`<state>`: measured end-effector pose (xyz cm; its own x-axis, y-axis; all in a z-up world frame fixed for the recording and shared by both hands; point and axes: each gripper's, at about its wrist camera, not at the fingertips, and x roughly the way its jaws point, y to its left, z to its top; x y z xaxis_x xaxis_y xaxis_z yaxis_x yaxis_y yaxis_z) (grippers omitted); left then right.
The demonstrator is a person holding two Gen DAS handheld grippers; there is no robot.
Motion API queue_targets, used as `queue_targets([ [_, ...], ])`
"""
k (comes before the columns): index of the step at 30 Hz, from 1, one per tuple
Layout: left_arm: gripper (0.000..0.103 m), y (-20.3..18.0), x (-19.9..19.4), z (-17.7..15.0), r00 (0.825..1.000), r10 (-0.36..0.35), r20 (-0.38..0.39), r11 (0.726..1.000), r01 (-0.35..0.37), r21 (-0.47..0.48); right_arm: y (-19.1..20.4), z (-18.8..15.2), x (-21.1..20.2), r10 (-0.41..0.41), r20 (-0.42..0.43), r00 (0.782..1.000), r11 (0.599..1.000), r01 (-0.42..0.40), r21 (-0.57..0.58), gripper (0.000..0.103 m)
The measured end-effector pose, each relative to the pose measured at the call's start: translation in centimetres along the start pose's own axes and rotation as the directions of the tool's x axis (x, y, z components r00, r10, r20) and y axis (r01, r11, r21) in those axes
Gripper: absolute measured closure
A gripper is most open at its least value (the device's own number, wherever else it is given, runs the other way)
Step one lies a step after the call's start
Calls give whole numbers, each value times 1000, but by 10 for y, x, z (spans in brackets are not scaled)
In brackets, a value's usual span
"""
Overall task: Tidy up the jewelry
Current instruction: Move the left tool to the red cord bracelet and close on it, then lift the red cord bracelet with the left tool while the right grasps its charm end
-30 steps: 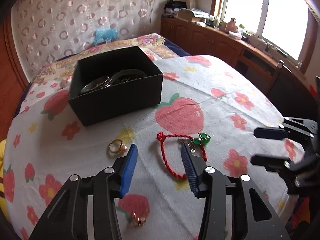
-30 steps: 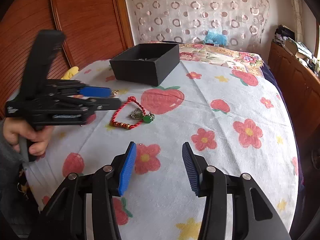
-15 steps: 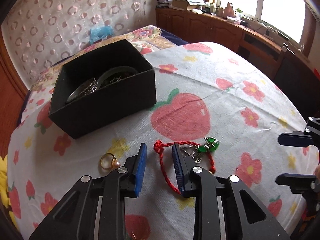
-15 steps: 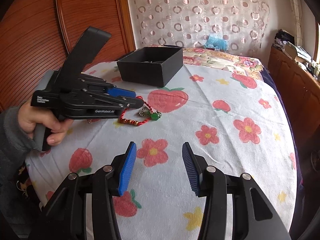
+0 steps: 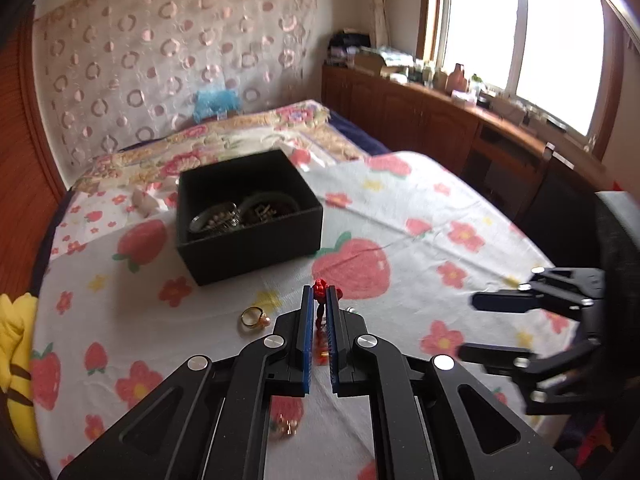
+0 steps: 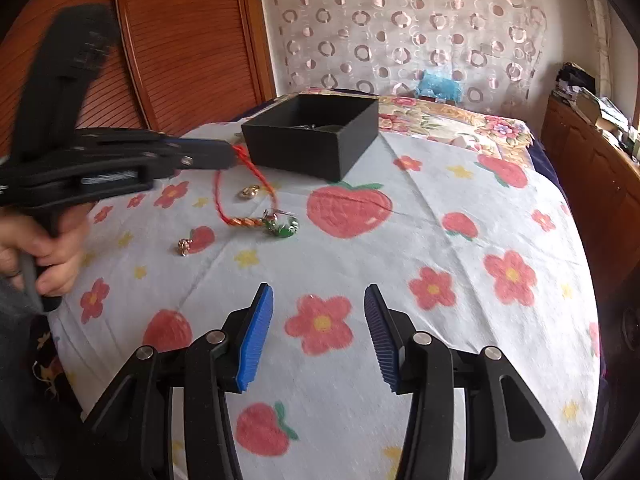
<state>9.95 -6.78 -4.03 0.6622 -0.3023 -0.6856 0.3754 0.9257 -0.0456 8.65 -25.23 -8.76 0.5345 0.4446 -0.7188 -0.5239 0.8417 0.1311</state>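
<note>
My left gripper (image 5: 319, 294) is shut on the red cord bracelet (image 5: 320, 292) and holds it lifted. In the right wrist view the bracelet (image 6: 240, 222) hangs from the left gripper (image 6: 230, 156), its green charm (image 6: 284, 227) at or just above the cloth. The black jewelry box (image 5: 248, 216) stands open behind, holding bangles and chains. A gold pearl ring (image 5: 252, 317) lies on the cloth left of my left fingers. A small gold earring (image 5: 285, 428) lies near the front. My right gripper (image 6: 318, 334) is open and empty, above the cloth.
The table has a strawberry and flower print cloth (image 6: 440, 280). A wooden cabinet (image 5: 440, 120) runs along the right under the window. A yellow plush (image 5: 14, 360) sits at the left edge. A wooden panel (image 6: 180, 40) stands behind the table.
My left gripper closed on the red bracelet's knot end and lifted it off the cloth toward the box. The right gripper stayed open and nearly still.
</note>
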Motion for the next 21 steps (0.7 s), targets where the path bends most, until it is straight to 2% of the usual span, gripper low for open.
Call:
queue_targets([
  [7,98,11,-23,-14,1000,18,24,1000,-18,-23,10,17,16,20,-13,1000,1000,-20,-17,53],
  [12,98,29,-18,-25,999,43,-8,998,-43,-49,24,27,33,47,-39,998,998,-49,-46,53],
  [14,98,38,-12,-29,998,57,-27,996,-58,-61,33,34,41,56,-50,997,995,-59,-74,58],
  [21,98,63,5,-41,994,84,-71,991,-90,-97,59,47,64,113,-103,988,984,-126,-127,65],
])
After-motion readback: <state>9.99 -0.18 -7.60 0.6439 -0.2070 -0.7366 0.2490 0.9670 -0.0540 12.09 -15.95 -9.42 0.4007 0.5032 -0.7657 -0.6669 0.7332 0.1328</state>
